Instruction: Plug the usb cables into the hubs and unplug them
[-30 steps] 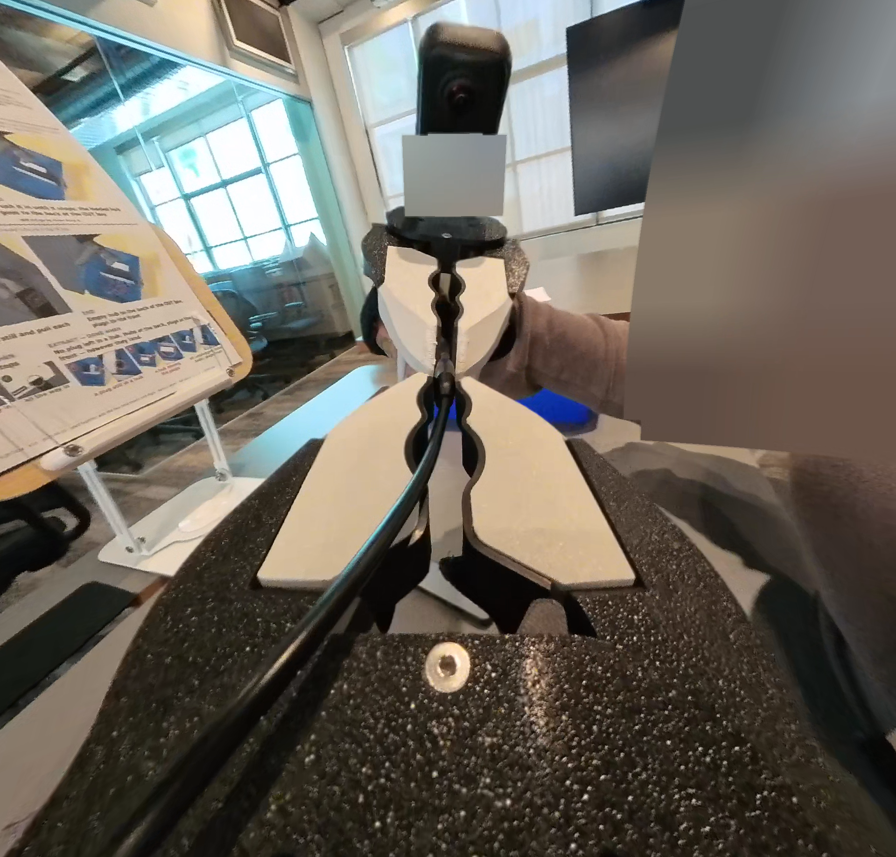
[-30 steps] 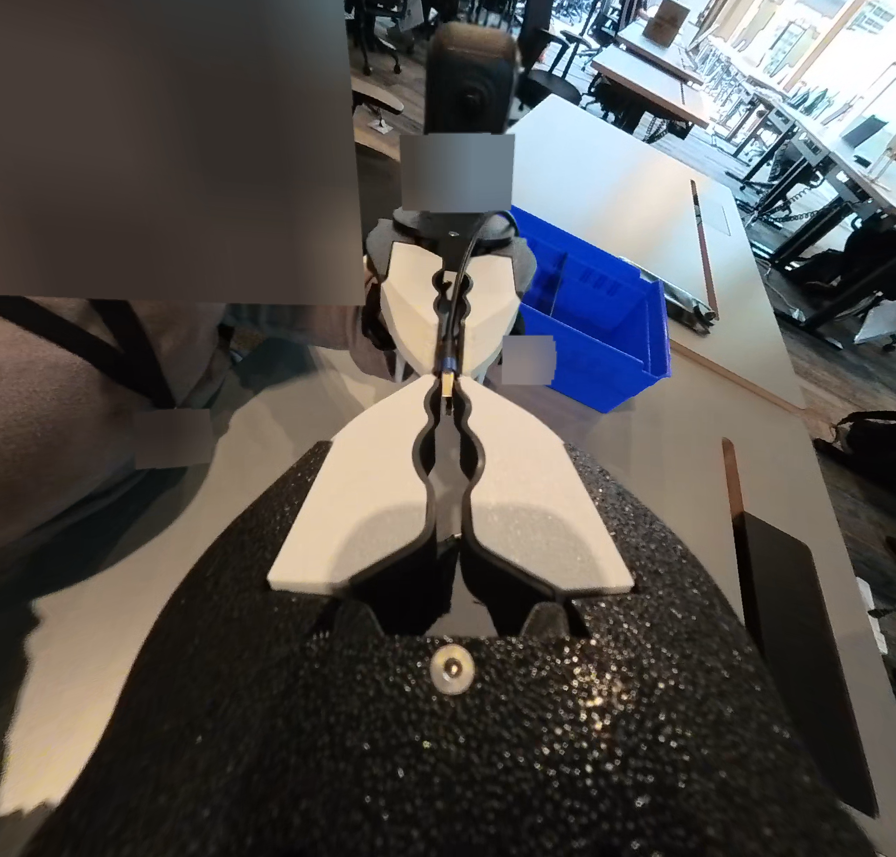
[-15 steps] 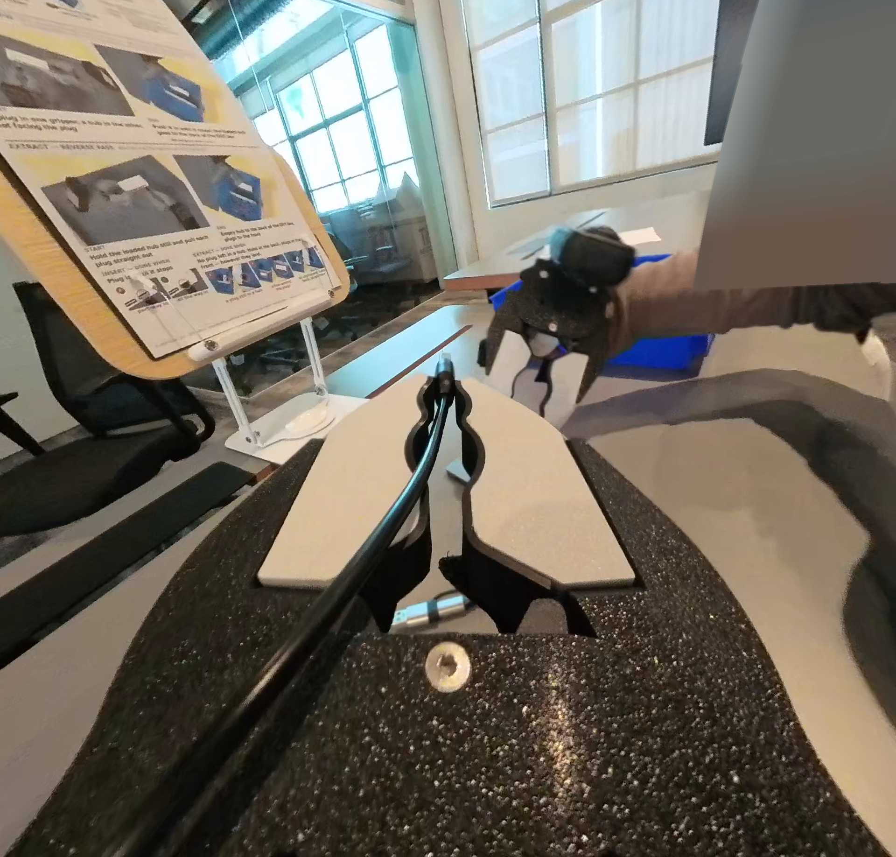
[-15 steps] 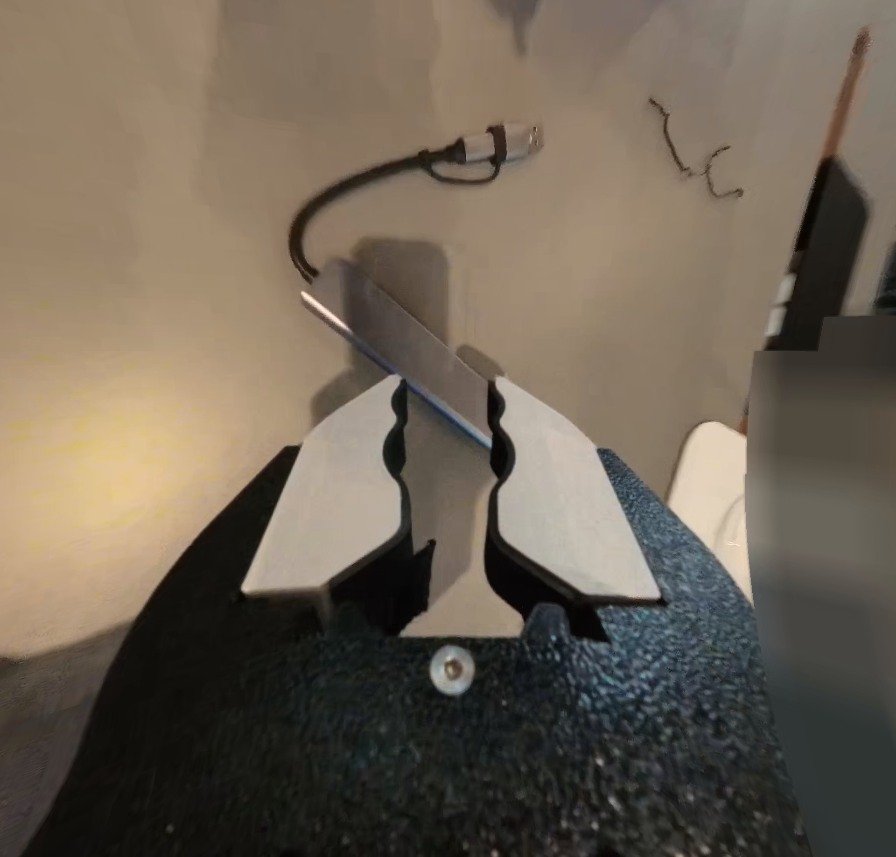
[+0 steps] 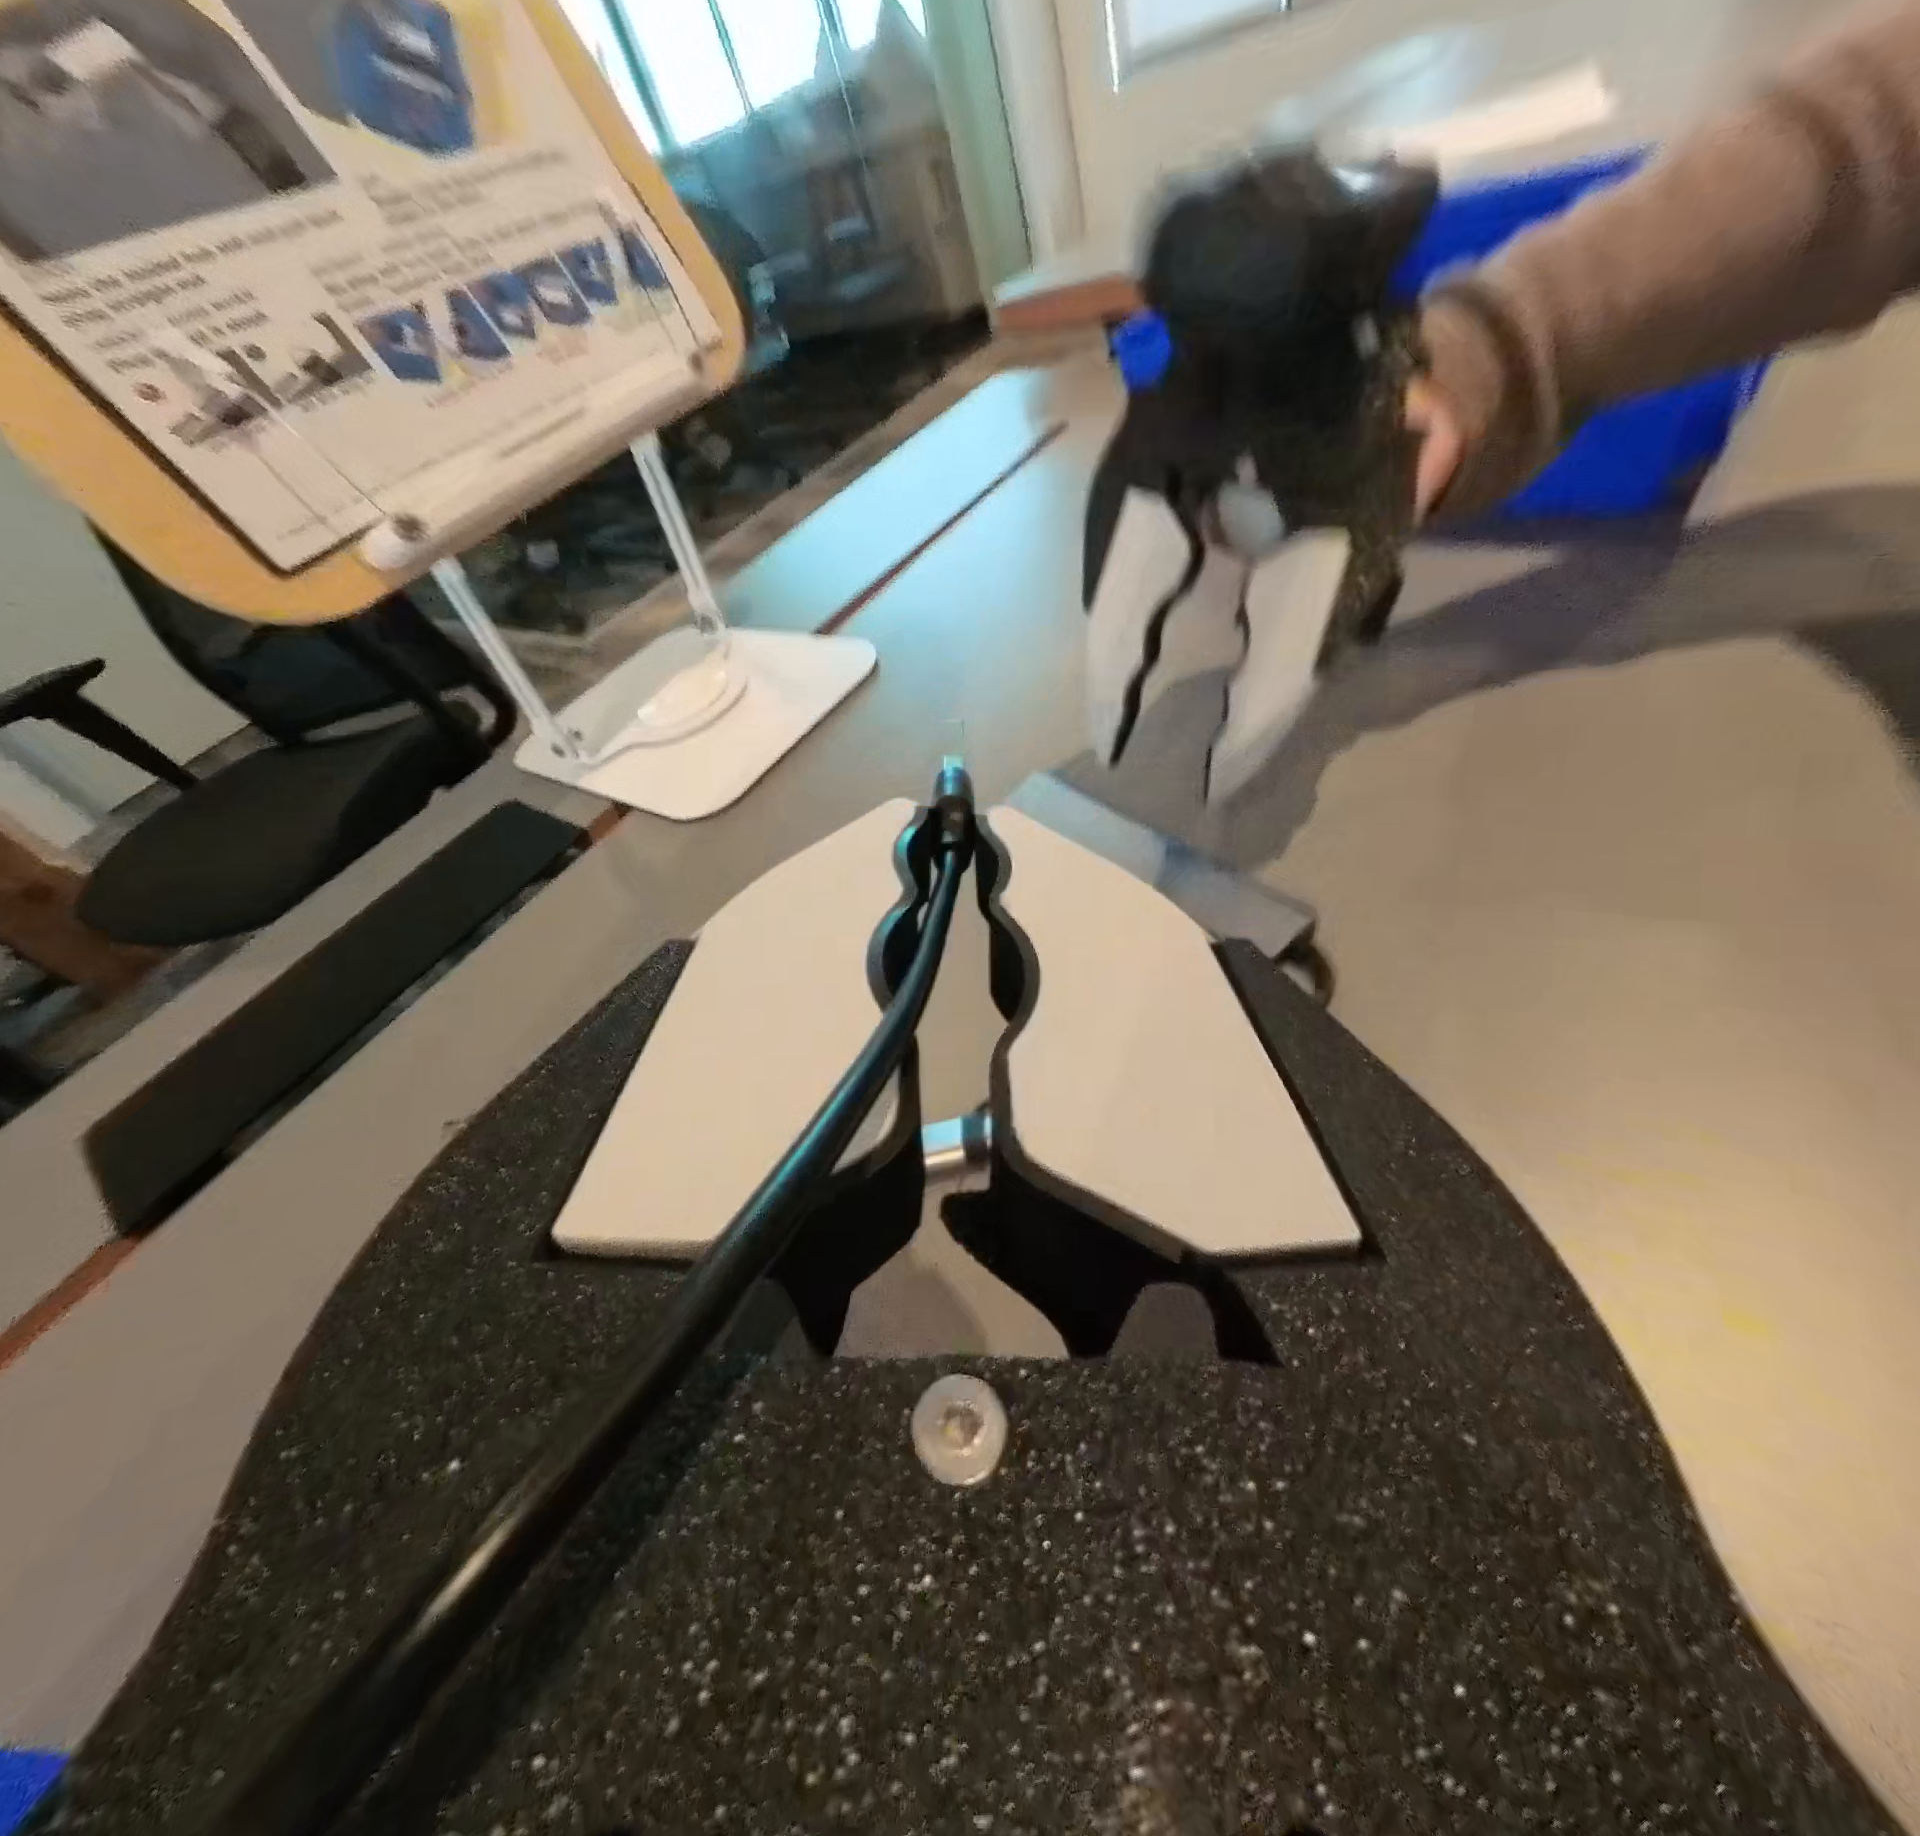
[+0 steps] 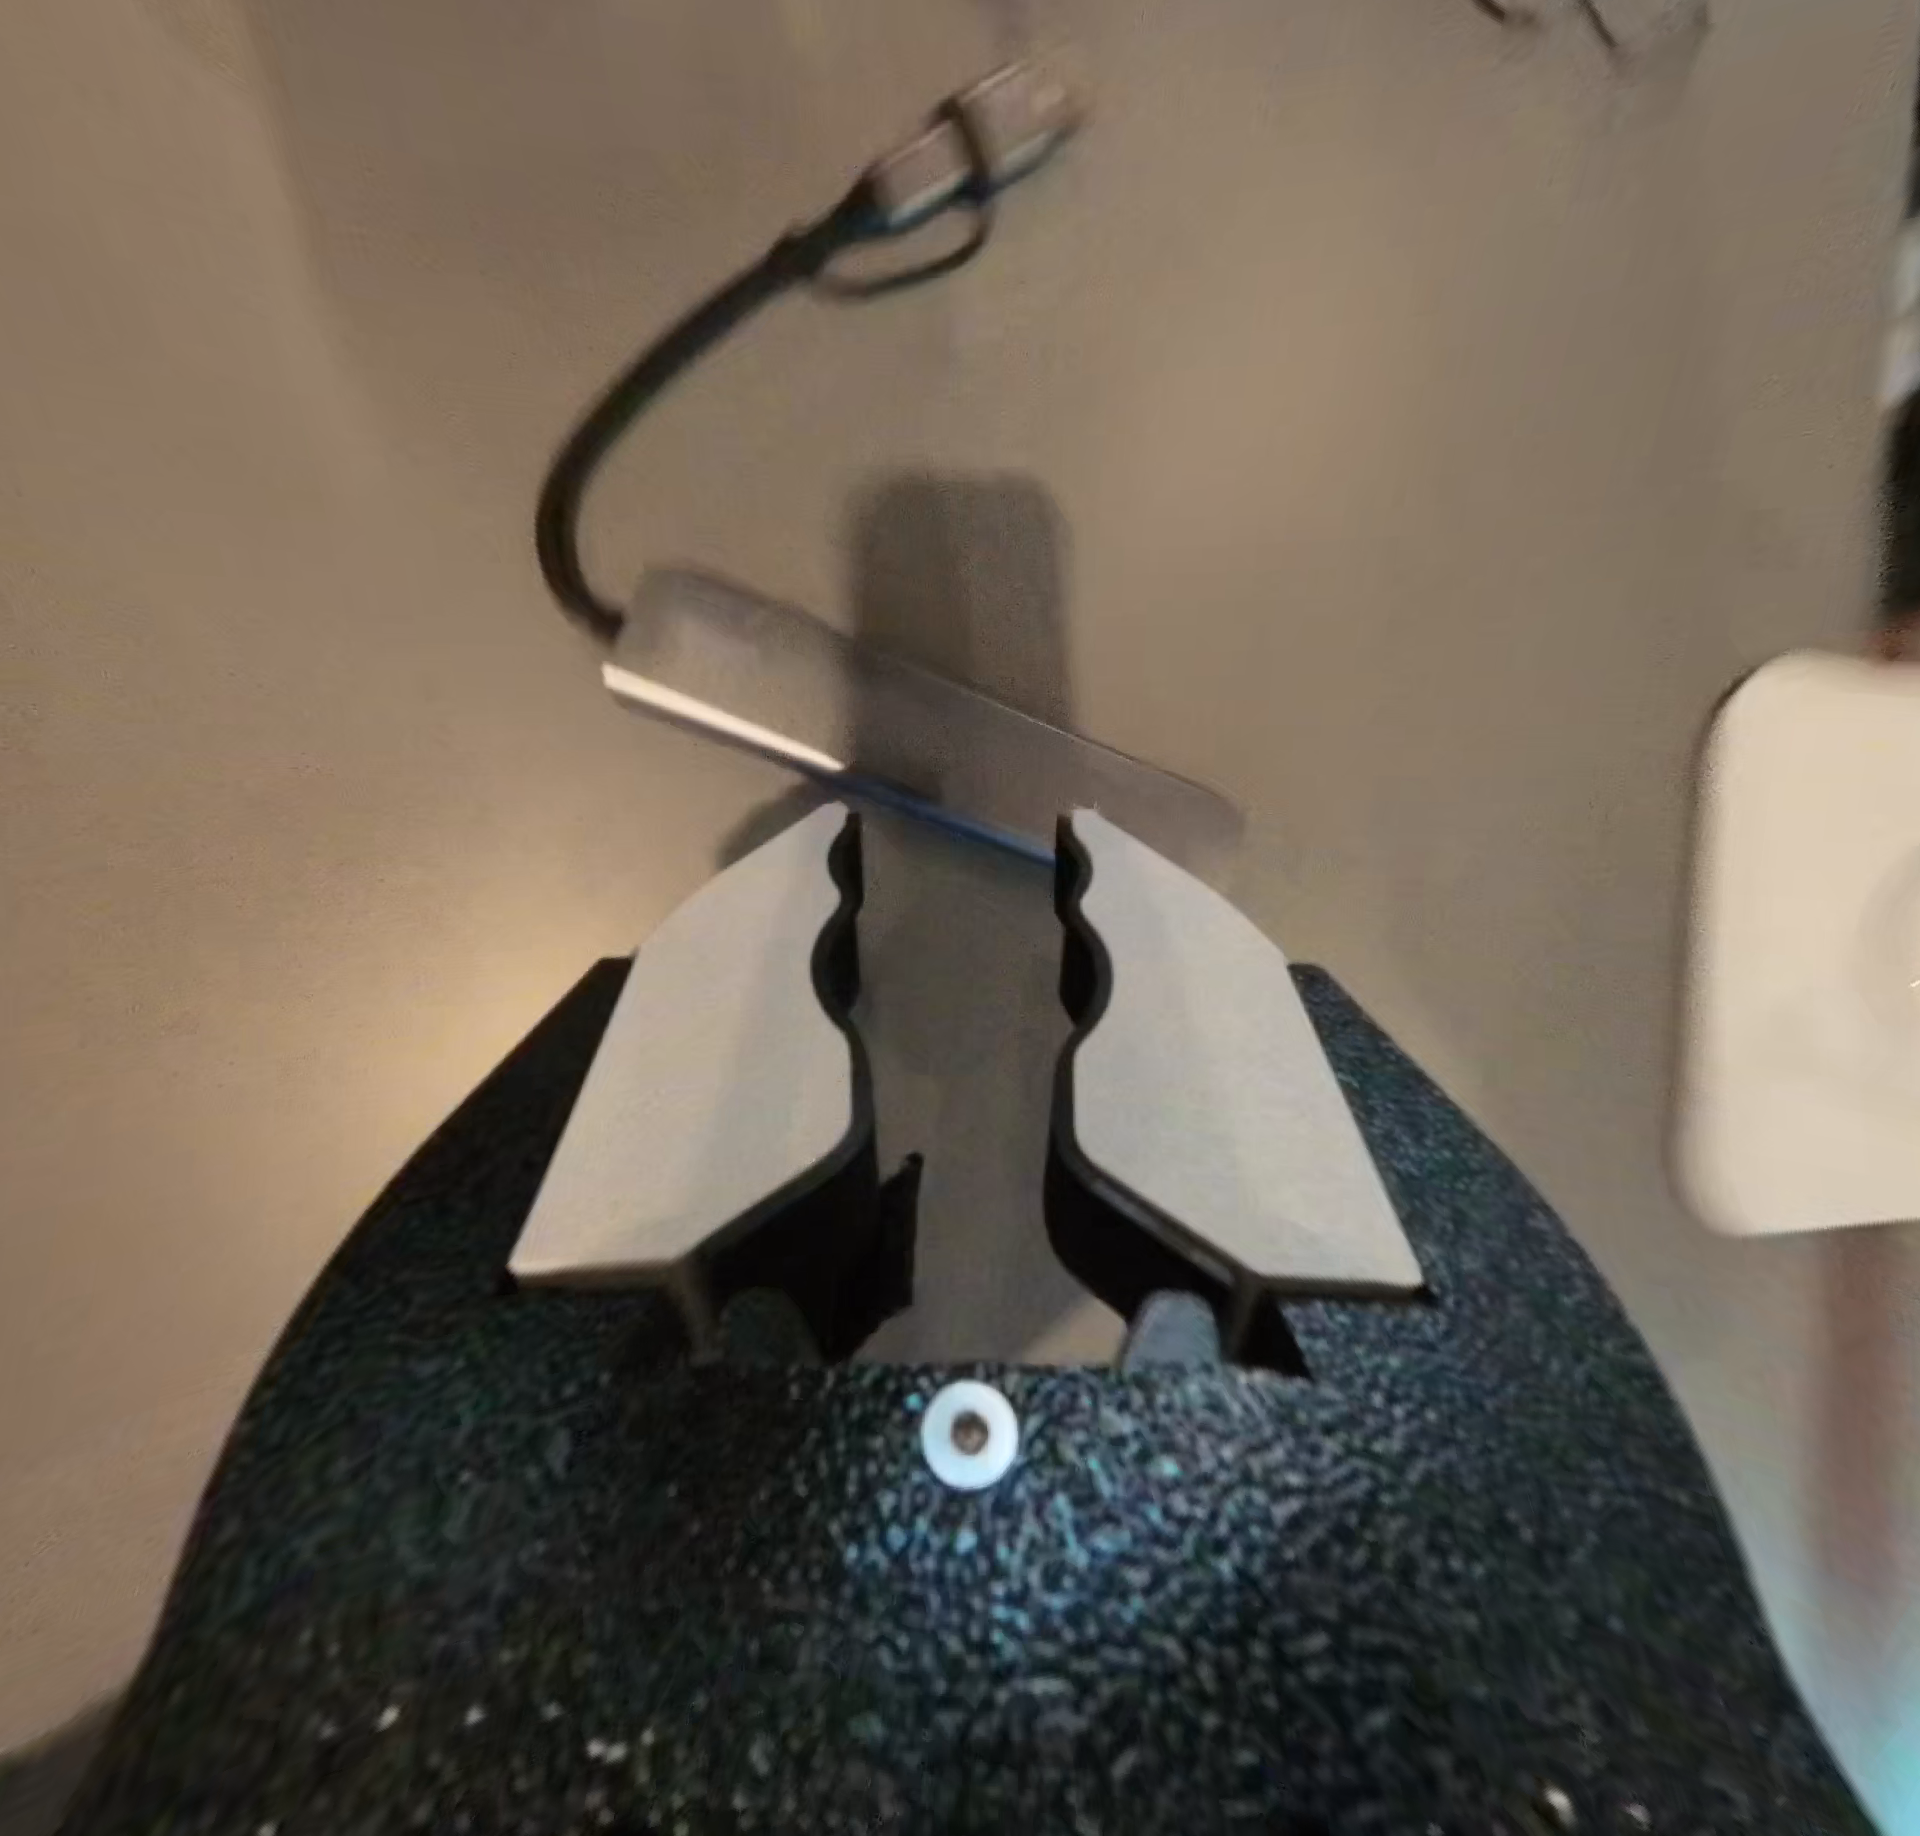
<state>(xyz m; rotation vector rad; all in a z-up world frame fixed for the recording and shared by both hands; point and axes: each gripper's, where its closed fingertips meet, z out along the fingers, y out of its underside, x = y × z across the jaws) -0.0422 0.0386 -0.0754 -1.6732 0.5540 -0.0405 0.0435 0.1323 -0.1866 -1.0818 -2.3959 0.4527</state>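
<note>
My left gripper (image 5: 951,830) is shut on a black USB cable (image 5: 831,1132), whose plug tip (image 5: 951,780) sticks out past the fingertips. It hovers low over the table. A flat grey hub (image 6: 904,716) lies on the table, with a short black lead (image 6: 613,477) that ends in a silver plug (image 6: 997,124). My right gripper (image 6: 958,830) is open and empty, its fingertips just above the hub's near edge. In the left wrist view the right gripper (image 5: 1216,685) points down over the hub (image 5: 1247,908), just ahead and to the right of my left fingers.
An instruction board (image 5: 343,228) on a stand with a white base (image 5: 707,716) stands at the left; the base also shows in the right wrist view (image 6: 1808,955). A blue bin (image 5: 1621,332) sits behind the person's sleeve. A black strip (image 5: 312,997) lies along the table's left edge.
My right gripper has swung away from facing the left one, gone down to the table, opened, and closed in on the hub. My left gripper has tilted down, still holding the cable.
</note>
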